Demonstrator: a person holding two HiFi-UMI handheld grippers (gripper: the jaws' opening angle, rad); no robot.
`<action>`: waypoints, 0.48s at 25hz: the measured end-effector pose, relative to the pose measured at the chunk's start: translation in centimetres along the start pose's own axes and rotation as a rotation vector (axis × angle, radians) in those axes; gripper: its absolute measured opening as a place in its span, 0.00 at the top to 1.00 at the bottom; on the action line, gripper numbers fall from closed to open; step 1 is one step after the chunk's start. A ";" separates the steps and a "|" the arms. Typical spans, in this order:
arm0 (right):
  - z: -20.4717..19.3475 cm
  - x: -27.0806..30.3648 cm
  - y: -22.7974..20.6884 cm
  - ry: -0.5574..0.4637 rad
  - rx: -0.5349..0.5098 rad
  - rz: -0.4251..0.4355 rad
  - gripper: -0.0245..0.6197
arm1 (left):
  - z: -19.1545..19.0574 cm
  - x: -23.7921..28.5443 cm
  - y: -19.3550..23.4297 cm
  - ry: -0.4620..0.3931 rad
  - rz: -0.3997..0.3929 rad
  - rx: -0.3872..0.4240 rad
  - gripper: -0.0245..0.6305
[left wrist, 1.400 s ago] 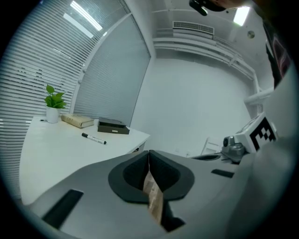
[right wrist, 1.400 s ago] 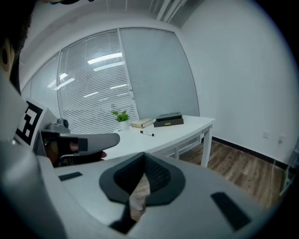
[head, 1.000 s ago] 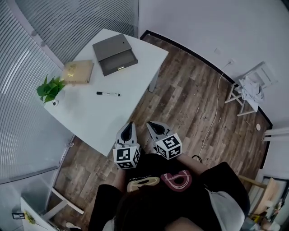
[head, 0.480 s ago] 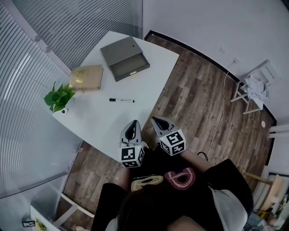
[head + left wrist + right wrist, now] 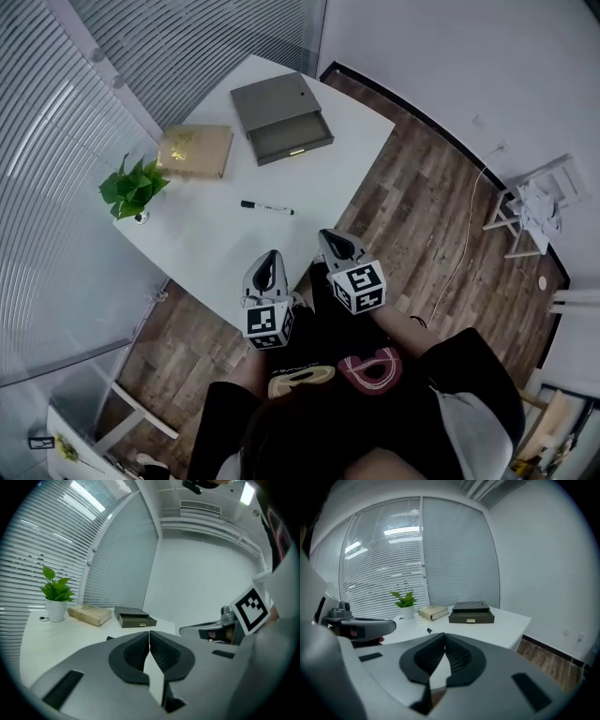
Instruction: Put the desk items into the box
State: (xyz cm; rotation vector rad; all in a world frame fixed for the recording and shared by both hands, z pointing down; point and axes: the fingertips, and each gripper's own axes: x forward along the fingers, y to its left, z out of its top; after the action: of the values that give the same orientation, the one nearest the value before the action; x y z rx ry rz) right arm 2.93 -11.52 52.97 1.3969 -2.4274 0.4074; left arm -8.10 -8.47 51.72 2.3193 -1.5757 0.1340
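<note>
Table [image 5: 328, 187] nearer, chair [image 5: 527, 195] only in head view

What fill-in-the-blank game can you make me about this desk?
The potted plant has ____ leaves.
The tan book lies between the plant and the grey ____.
The left gripper and the right gripper both have their jaws ____, with nothing between them.
Missing words: green; box; shut.
</note>
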 end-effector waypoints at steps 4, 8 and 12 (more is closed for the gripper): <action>0.6 1.8 -0.3 0.020 -0.030 0.058 0.95 | 0.5 0.0 2.5 -0.019 0.098 -0.036 0.94; 0.8 4.0 -0.3 0.055 -0.069 0.145 0.92 | 1.4 0.4 3.9 -0.037 0.105 -0.048 0.93; 0.9 5.6 -0.5 0.091 -0.095 0.219 0.82 | 2.0 0.1 5.7 -0.061 0.193 -0.072 0.93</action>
State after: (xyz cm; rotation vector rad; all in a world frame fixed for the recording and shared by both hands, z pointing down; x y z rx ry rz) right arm 0.54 -16.52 54.41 1.0545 -2.4978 0.3917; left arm -13.52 -11.15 51.12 2.1329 -1.8015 0.0516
